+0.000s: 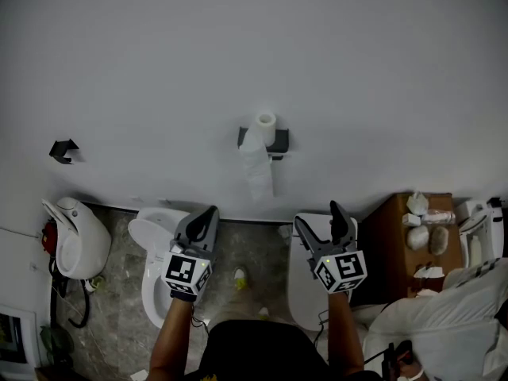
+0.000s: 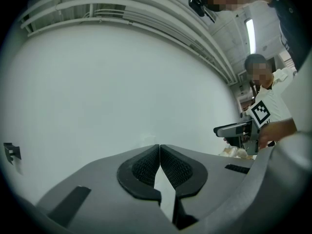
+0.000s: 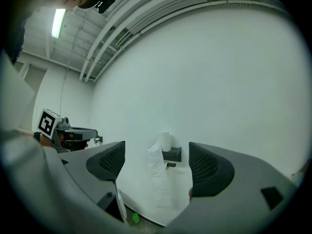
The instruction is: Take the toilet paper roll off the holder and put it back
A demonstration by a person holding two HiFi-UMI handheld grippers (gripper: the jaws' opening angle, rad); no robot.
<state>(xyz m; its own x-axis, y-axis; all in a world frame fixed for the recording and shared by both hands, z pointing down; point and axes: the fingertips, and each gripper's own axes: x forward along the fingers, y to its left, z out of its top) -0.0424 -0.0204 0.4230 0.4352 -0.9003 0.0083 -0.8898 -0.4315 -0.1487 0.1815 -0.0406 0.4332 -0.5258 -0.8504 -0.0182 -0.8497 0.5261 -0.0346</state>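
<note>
**Mid-wall, the roll sat on its holder with both grippers held short of it**

At the middle of the head view, the toilet paper roll [image 1: 266, 121] appeared to stand on end on top of the black holder [image 1: 279, 140] fixed to the white wall. A loose paper tail [image 1: 258, 169] hung down in front of the holder. That put the roll within reach from below, and nothing touched it.

Lower in the frame, both tools were raised side by side and well apart from the wall. The left gripper [image 1: 208, 213] had its jaws pressed together with nothing between them. It pointed at bare wall to the left of the holder, so it looked set to wait rather than grasp.

The right gripper [image 1: 317, 215] had its jaws spread wide and empty. In the right gripper view the roll and holder sat framed in the gap between them. That aim suggested this hand was lined up to take the roll, though the lift-off had not begun.
</note>
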